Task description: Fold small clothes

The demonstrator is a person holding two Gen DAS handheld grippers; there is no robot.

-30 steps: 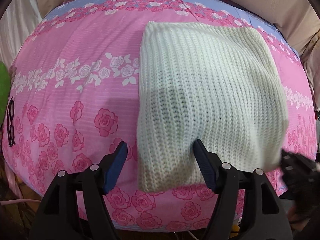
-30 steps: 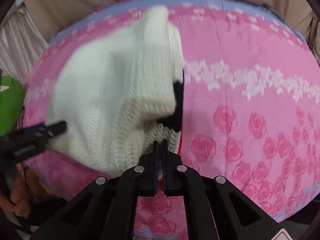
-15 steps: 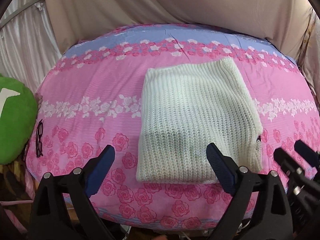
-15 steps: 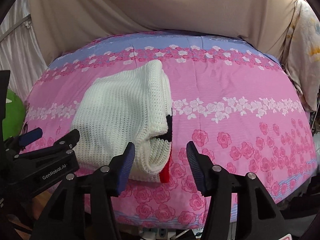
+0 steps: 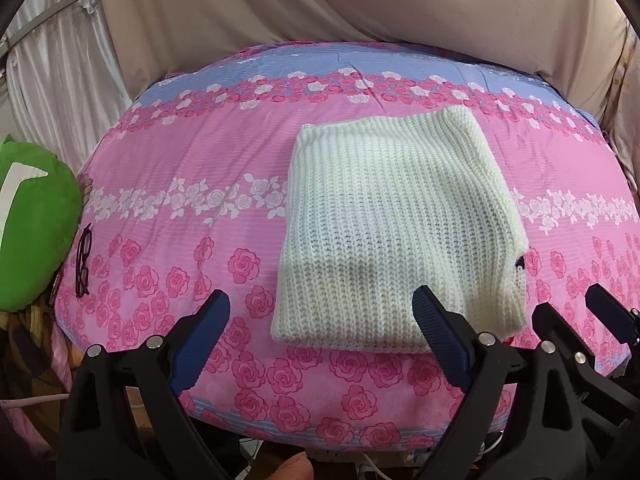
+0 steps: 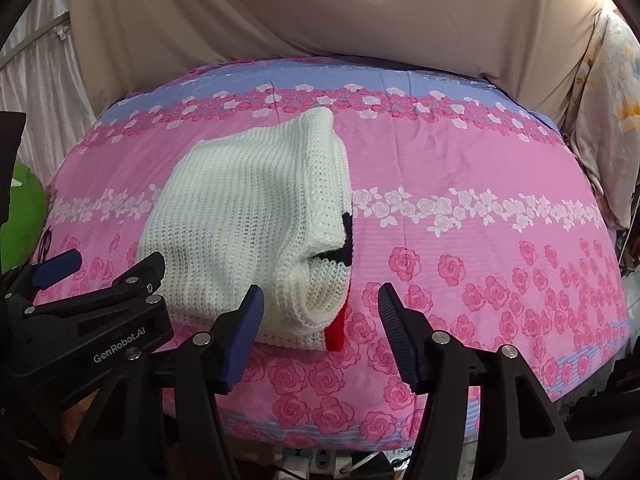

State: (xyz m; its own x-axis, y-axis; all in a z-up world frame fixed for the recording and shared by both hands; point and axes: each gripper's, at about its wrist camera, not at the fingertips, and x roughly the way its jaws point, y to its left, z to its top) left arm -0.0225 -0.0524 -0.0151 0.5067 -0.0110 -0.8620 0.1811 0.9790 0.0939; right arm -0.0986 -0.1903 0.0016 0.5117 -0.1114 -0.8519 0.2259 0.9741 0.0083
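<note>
A cream knitted sweater [image 5: 396, 232] lies folded into a rectangle on the pink rose-patterned bedspread [image 5: 180, 160]. In the right wrist view the sweater [image 6: 248, 216] shows black and red trim at its near right corner. My left gripper [image 5: 320, 332] is open and empty, held back from the sweater's near edge. My right gripper [image 6: 320, 320] is open and empty, just short of the sweater's near right corner. Each gripper shows at the edge of the other's view.
A green plush cushion [image 5: 32, 224] sits at the bed's left edge, with dark-framed glasses [image 5: 83, 260] beside it. A beige curtain [image 5: 320, 8] hangs behind the bed. Floral fabric [image 6: 612, 120] hangs at the right. A power strip [image 6: 320, 460] lies below the bed's near edge.
My right gripper opened and let go of the sweater. Both grippers pulled back from the sweater, which now lies folded on the bed.
</note>
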